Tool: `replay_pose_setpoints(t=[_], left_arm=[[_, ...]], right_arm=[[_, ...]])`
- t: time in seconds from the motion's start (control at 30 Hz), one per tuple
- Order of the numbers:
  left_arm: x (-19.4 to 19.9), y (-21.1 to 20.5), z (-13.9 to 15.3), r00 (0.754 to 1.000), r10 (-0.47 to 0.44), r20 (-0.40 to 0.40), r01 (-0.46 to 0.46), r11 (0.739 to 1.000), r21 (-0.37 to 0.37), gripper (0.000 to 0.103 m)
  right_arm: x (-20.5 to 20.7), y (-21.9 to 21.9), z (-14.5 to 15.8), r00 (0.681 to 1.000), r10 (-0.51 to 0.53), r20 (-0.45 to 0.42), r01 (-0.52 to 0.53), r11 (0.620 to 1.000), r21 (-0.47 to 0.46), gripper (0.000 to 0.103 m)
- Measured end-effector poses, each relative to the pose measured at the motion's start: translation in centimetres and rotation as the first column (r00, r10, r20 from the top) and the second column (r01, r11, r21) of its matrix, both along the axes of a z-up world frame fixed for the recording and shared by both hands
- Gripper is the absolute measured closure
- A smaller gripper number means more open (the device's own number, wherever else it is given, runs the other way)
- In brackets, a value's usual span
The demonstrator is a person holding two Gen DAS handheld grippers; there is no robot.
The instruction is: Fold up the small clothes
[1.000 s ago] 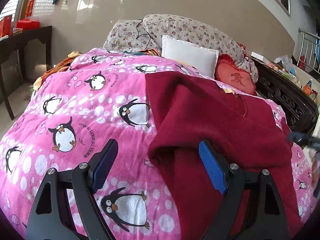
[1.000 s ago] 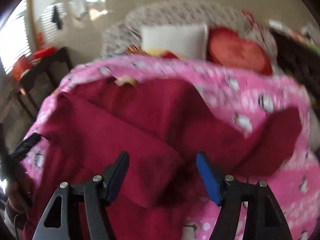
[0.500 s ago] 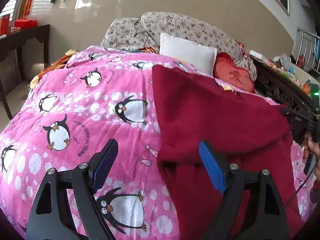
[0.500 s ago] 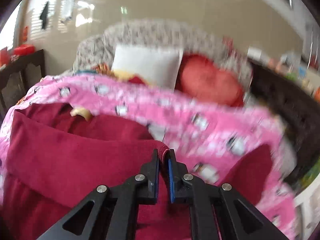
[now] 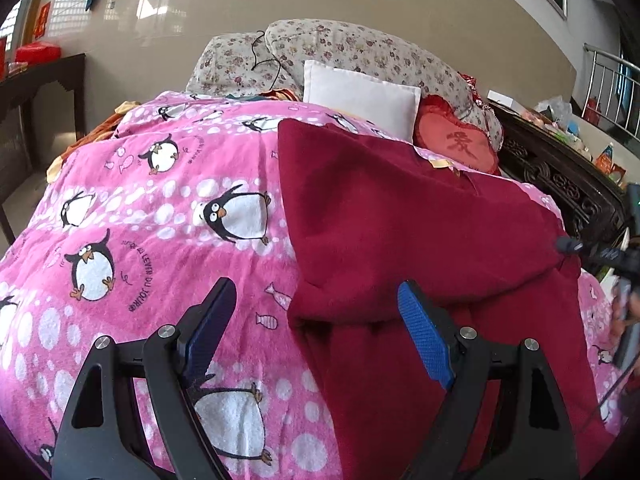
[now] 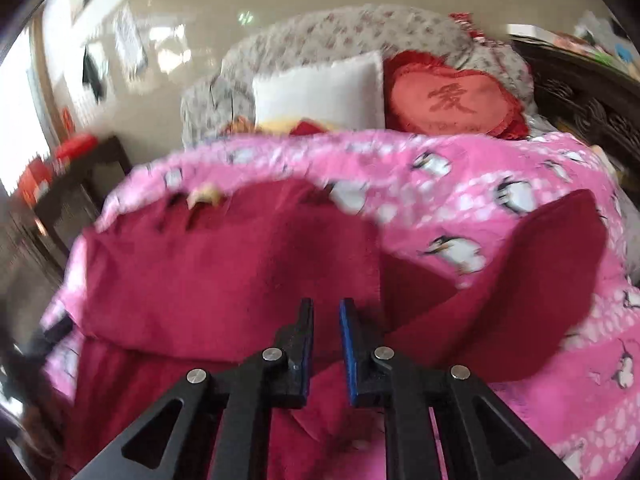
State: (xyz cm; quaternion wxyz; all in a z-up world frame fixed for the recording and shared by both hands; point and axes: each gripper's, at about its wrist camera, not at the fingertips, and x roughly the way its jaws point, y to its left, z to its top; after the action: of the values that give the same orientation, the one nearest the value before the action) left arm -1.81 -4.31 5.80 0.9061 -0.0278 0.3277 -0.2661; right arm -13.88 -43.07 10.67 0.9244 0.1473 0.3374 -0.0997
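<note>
A dark red garment (image 5: 400, 232) lay spread across the right side of a pink penguin-print blanket (image 5: 160, 208) covering a bed, one flap of it folded over toward the middle and a sleeve (image 6: 552, 280) stretched out over the blanket in the right wrist view. The left gripper (image 5: 316, 320) hung over the garment's near left edge with its jaws spread wide and nothing caught between them, one blue pad (image 5: 424, 340) over the red cloth and the dark one over the blanket. The right gripper (image 6: 326, 344) sat low over the folded flap, its jaws only a narrow gap apart and opening; no cloth could be made out between the pads, though the view was blurred. In the left wrist view its tip (image 5: 576, 246) appeared at the garment's far right edge, and whether it touched the cloth there could not be told. Looping script ran beside one penguin (image 5: 92, 264) on the blanket, its letters reading roughly "LEVER DU JOUR" (image 5: 142, 280). At the head of the bed stood floral pillows (image 5: 360, 52), a white cushion (image 5: 360, 100) and a red heart-shaped cushion (image 6: 452, 100) embroidered with one large Chinese character. A small tan label (image 5: 440, 163) showed at the garment's collar, its print too small to read. A dark carved wooden rail (image 5: 560, 184) ran along the right of the bed, and a dark side table (image 5: 40, 80) stood at the left with a red box (image 5: 38, 52) on it.
</note>
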Motion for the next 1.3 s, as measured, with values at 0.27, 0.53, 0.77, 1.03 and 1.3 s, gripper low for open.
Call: replay_pose_setpoints(t=[0.27,0.53,0.77,1.03,1.3], left_arm=[[0.1,-0.3,-0.3,1.0,-0.002,-0.02,0.002,1.0,0.006,0.02],[0.4,-0.4,-0.7,0.999,-0.006,-0.051,0.007,1.0,0.008,0.02],[0.3,-0.1,-0.5,0.999,0.0,-0.054,-0.001,1.0,-0.009,0.02],[0.0,0.8,0.3,1.0,0.008,-0.028,-0.009,0.998,-0.058,0.02],[0.8,3.1,0.7,0.997,0.054,-0.051,-0.061,0.987,-0.147,0.02]], right_arm=[[-4.7,-12.5,0.9,0.918,-0.395,0.016,0.372,0.876,0.306,0.033],[3.7,-16.5,-2.9,0.889,-0.398,-0.226,0.446,0.865,0.228,0.047],[-3.5,-18.9,-3.5,0.902,-0.431,-0.029,0.407,0.825,0.392,0.095],[-3.9,-8.3,9.2,0.939,-0.073,0.337,-0.026,0.96,0.279,0.095],[9.2,15.3,6.6,0.828,0.542,0.145,-0.559,0.819,0.128,0.094]])
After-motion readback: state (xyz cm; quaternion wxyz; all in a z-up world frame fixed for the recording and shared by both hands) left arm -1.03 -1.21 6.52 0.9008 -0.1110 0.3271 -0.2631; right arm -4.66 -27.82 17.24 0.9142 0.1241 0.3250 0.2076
